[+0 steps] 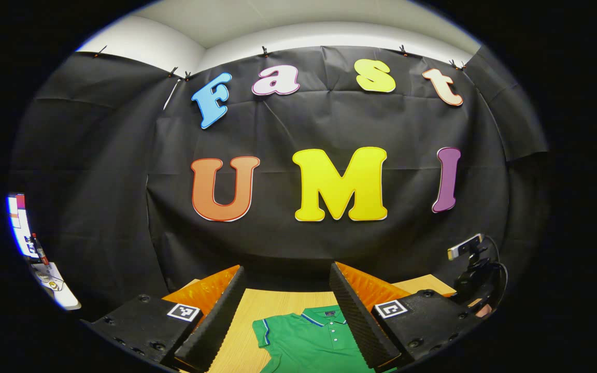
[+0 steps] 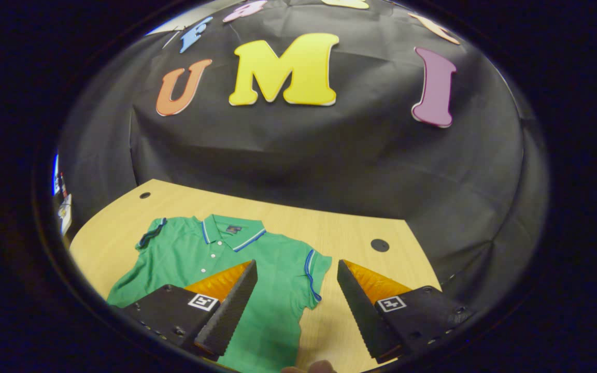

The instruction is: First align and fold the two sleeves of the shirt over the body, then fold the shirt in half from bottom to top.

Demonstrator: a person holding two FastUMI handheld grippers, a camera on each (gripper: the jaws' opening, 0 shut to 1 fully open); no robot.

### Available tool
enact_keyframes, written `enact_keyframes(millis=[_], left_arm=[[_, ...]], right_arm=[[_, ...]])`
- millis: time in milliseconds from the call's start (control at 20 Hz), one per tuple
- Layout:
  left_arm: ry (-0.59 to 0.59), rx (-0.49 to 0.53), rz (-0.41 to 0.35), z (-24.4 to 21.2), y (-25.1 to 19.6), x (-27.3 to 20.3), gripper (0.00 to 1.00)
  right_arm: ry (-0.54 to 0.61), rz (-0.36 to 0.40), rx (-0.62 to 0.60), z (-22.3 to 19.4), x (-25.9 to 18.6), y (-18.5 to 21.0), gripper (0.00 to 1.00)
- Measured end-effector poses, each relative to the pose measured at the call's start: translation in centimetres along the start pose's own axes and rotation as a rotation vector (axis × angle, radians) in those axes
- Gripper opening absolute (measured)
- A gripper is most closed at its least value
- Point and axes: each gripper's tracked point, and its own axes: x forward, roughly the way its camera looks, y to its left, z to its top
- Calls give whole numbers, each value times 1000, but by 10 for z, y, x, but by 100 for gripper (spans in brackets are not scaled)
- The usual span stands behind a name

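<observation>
- The green polo shirt [image 2: 257, 269] lies flat on the wooden table [image 2: 360, 228], front up, collar toward the booth wall, both short sleeves spread out to the sides and unfolded.
- The right gripper view takes in the collar, the button placket and both blue-trimmed sleeves; the left gripper view catches just the collar [image 1: 324, 316], the placket and one sleeve, the rest cut off by the lower edge.
- The right gripper [image 2: 297, 295] hangs above the shirt with its jaws wide apart, holding nothing; one finger sits over the chest, the other over bare table beside the sleeve [image 2: 314, 274].
- The left gripper [image 1: 287, 311] is likewise spread open and empty, the collar between its fingers.
- The table has two dark round holes [image 2: 380, 245]; black cloth backs it.
- A small camera on a stand [image 1: 467, 259] stands at the table's edge in the left gripper view.
- The shirt's hem is out of sight.
</observation>
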Motion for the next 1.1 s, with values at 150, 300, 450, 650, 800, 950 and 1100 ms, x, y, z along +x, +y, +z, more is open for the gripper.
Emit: enact_keyframes(millis=[150, 300, 450, 650, 800, 950, 1100], left_arm=[[6, 2, 31, 2, 7, 4, 100], [25, 2, 46, -2, 10, 9, 100], [45, 16, 50, -5, 9, 10, 100], [56, 28, 50, -6, 8, 13, 100], [56, 27, 46, -5, 6, 14, 100], [62, 0, 43, -9, 6, 11, 100], [64, -31, 57, -12, 11, 9, 100]], right_arm=[[95, -11, 12, -27, 41, -12, 95], [188, 11, 42, -52, 71, -15, 93], [241, 12, 22, -69, 96, -19, 71], [306, -8, 6, -84, 107, -21, 21], [291, 6, 40, -75, 104, -17, 1], [264, 27, 58, -54, 87, -12, 0], [217, 41, 95, -25, 76, 1, 0]])
